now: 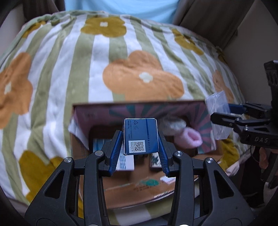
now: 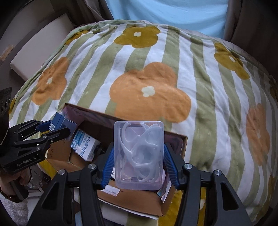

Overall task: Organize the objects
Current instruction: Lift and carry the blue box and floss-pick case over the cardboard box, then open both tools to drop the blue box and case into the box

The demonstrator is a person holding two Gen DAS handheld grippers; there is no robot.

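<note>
My left gripper (image 1: 141, 139) is shut on a small blue box (image 1: 141, 136) with a QR label and holds it above an open cardboard box (image 1: 139, 187). It also shows in the right wrist view (image 2: 57, 126), still on the blue box (image 2: 59, 121). My right gripper (image 2: 138, 153) is shut on a clear plastic case (image 2: 138, 153) of white plastic picks, above the cardboard box (image 2: 132, 200). In the left wrist view the right gripper (image 1: 224, 111) holds the clear case (image 1: 217, 104) at the box's right side.
The cardboard box sits on a bed with a striped flower blanket (image 2: 149, 78). Inside lie a white-blue medicine carton (image 2: 85, 144), pink and white socks (image 1: 189, 137) and other small packs. A beige wall panel (image 2: 40, 45) stands left; a light blue curtain (image 2: 165, 12) hangs behind.
</note>
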